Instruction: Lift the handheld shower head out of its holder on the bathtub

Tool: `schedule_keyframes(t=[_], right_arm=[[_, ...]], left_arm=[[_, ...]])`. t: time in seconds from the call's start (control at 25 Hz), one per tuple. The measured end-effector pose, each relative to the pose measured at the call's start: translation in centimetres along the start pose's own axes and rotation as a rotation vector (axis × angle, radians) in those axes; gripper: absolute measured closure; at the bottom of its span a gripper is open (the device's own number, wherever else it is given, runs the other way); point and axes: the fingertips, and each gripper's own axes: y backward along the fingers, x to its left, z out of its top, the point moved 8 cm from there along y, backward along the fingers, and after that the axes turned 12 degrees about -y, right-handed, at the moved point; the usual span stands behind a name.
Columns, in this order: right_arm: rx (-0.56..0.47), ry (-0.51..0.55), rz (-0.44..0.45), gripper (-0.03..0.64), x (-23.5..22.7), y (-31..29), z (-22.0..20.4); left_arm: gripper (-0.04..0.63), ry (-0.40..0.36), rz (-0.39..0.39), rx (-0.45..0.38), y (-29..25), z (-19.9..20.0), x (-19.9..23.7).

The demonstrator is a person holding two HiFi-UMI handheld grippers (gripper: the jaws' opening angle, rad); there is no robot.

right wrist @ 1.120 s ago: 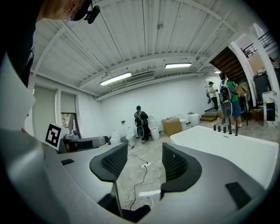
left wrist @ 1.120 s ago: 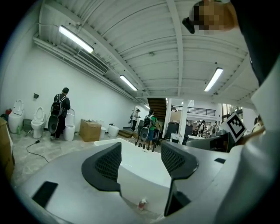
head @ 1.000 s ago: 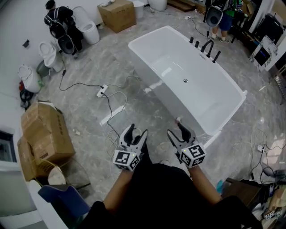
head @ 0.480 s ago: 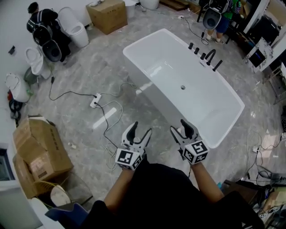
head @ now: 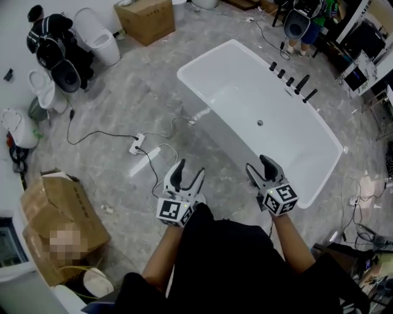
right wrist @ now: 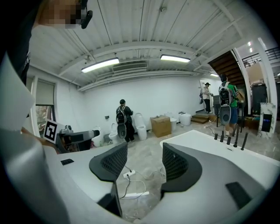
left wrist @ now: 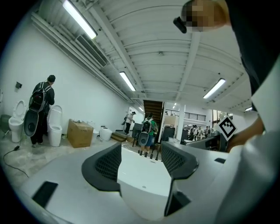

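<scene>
The white bathtub point(head: 209, 73) stands on the grey floor ahead of me. A row of black fittings lines its far rim, and the slim black handheld shower head point(head: 310, 95) stands upright in its holder at the right end of that row. My left gripper point(head: 188, 173) is open over the floor, short of the tub. My right gripper point(head: 261, 168) is open and empty by the tub's near rim. In the left gripper view the tub point(left wrist: 140, 173) shows between the open jaws. The shower head point(right wrist: 243, 141) is small and far in the right gripper view.
A power strip point(head: 138, 144) and loose cables lie on the floor left of the tub. Cardboard boxes point(head: 61, 211) point(head: 144, 18), toilets point(head: 98, 34) and a person with a backpack point(head: 49, 37) are to the left. Another person point(head: 301, 21) stands beyond the fittings.
My view has shifted, and the tub sits a little further right. Both grippers have drifted up and apart, the right one reaching the tub's near rim. Both stay open.
</scene>
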Motion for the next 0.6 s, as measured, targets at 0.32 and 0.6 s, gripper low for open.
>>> schedule_keyframes(t=[0.32,0.6], right_arm=[[-0.021,0.059,0.015,0.394,2.0,-5.6,2.3],[-0.014,0.092,-0.018,0.394,2.0,-7.3,3.5]], left_arm=[[0.33,0.072,-0.007,-0.021,-0.4,-0.6,5.4],[0.33,0.075,0.016,-0.016,-0.6,-1.2,8.3]])
